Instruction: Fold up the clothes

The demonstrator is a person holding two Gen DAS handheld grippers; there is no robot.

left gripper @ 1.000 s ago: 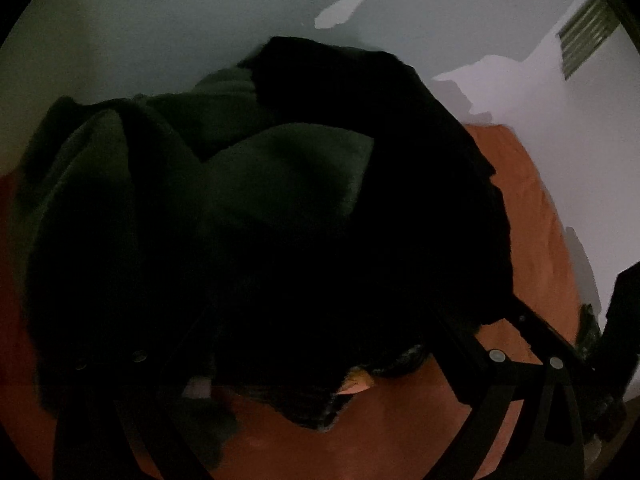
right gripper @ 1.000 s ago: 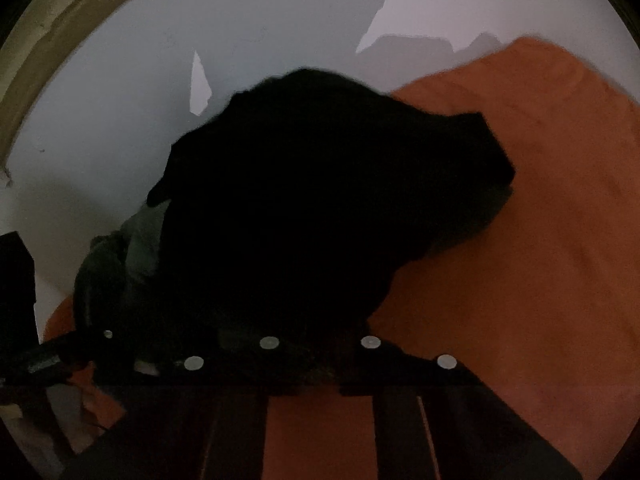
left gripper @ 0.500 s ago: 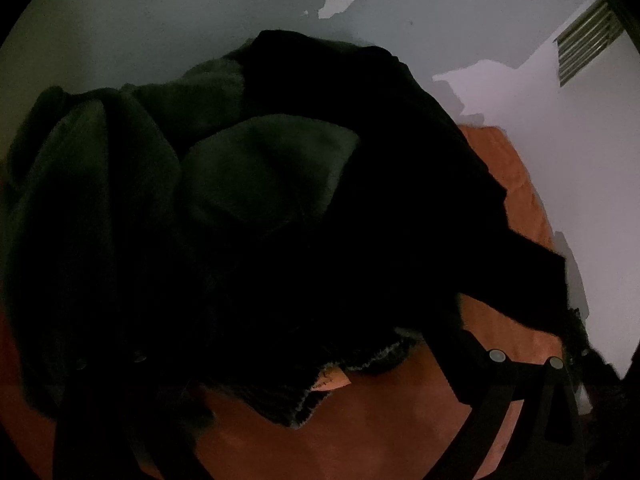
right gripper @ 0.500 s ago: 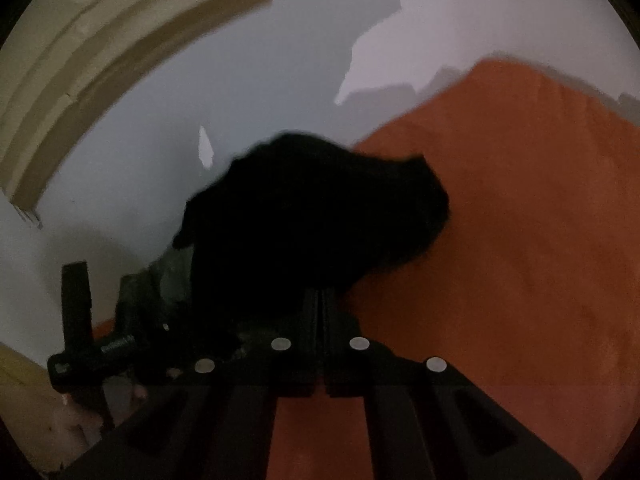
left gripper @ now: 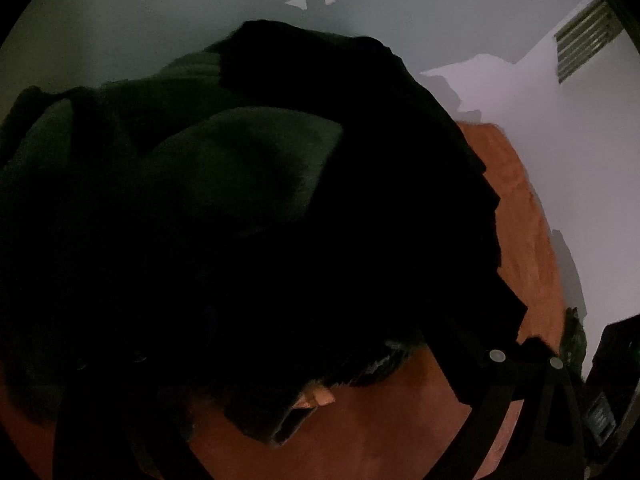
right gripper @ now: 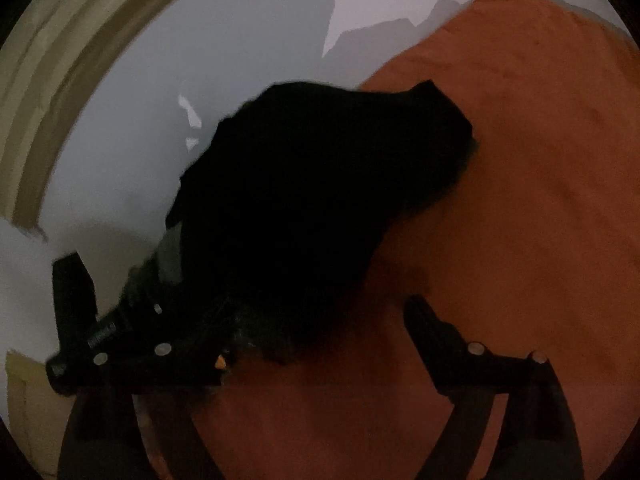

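Observation:
A heap of dark clothes lies on an orange bed cover (left gripper: 380,432). A black garment (left gripper: 380,208) is draped over a grey-green one (left gripper: 240,168). My left gripper (left gripper: 276,340) stands with its jaws wide apart, the heap's near edge lying between and over them; its left finger is lost in the dark. In the right wrist view the black garment (right gripper: 320,184) sits ahead on the cover (right gripper: 520,200). My right gripper (right gripper: 316,320) is opening, the garment's lower edge lies between its fingers, and the pads do not press on it.
Pale walls rise behind the bed in both views. A slatted vent (left gripper: 584,44) sits high on the right wall. A beige wooden frame (right gripper: 60,92) curves along the left. The orange cover stretches away to the right of the heap.
My right gripper, shut half a second ago, now has its jaws wide apart, and it has rolled. The left wrist view has drawn slightly closer to the heap.

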